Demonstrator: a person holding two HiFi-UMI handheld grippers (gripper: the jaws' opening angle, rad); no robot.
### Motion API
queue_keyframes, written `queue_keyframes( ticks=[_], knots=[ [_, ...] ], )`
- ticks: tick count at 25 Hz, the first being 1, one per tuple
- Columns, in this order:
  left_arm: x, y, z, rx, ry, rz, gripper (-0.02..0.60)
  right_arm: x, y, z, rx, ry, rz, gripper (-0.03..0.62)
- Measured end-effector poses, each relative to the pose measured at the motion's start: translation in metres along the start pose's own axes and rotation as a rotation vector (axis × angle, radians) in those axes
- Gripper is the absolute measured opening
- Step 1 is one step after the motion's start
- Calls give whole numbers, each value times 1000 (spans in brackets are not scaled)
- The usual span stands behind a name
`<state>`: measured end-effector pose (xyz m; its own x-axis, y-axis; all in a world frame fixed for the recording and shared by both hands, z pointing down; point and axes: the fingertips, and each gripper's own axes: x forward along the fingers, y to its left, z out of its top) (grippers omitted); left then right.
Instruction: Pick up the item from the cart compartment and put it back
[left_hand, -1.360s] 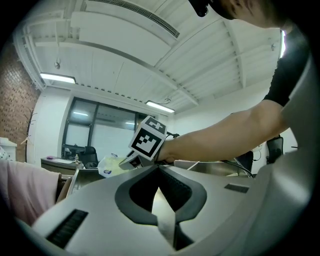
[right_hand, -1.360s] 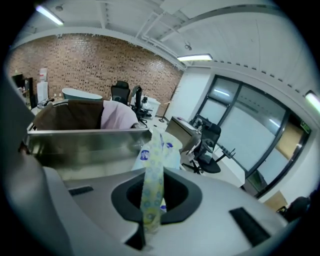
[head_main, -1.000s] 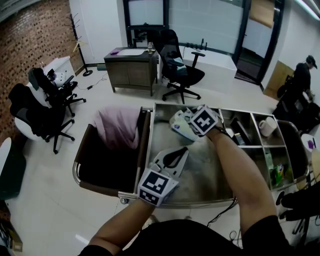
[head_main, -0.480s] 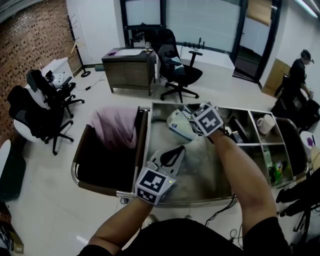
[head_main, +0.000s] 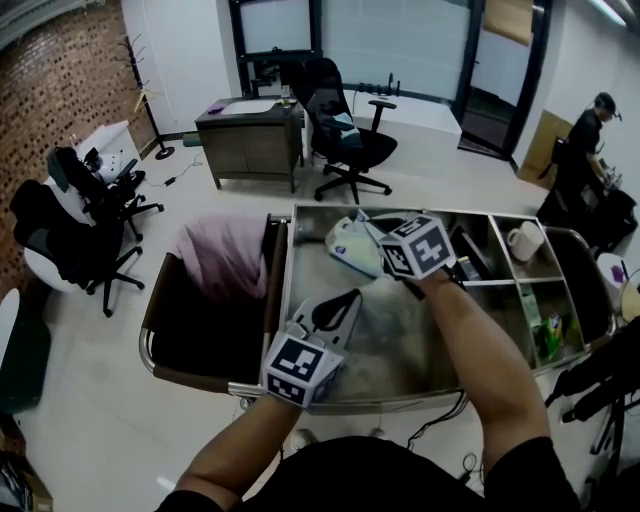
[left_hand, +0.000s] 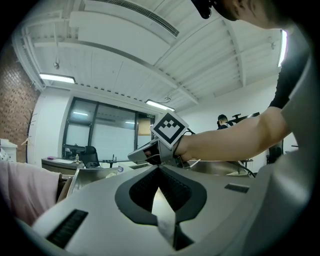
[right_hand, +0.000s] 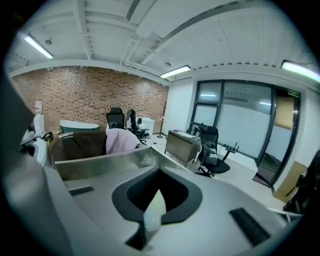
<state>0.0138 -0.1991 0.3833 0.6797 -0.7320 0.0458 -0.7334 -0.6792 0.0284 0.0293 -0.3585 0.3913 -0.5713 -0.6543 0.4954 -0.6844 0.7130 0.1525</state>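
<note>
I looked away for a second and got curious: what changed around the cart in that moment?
The right tool closed its jaws, with nothing visible between them, and drew slightly back from the white packet, toward the person's right. The packet stayed lying in the large compartment of the cart, and the left tool stayed shut and hovering over the cart's near side.

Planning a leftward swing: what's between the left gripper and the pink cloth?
In the head view, the cart's steel side wall stands between the left gripper and the pink cloth.
</note>
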Motion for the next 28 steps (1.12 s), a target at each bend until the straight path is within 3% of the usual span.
queue_keyframes(
  ticks=[13, 21, 28],
  knots=[
    [0, -2, 0, 2, 3, -7, 0, -74, 47, 42, 103, -279, 85, 8],
    [0, -3, 1, -1, -2, -10, 0, -118, 56, 32, 242, -417, 135, 8],
    [-1, -2, 2, -2, -3, -7, 0, -147, 57, 15, 254, -483, 87, 8]
  ],
)
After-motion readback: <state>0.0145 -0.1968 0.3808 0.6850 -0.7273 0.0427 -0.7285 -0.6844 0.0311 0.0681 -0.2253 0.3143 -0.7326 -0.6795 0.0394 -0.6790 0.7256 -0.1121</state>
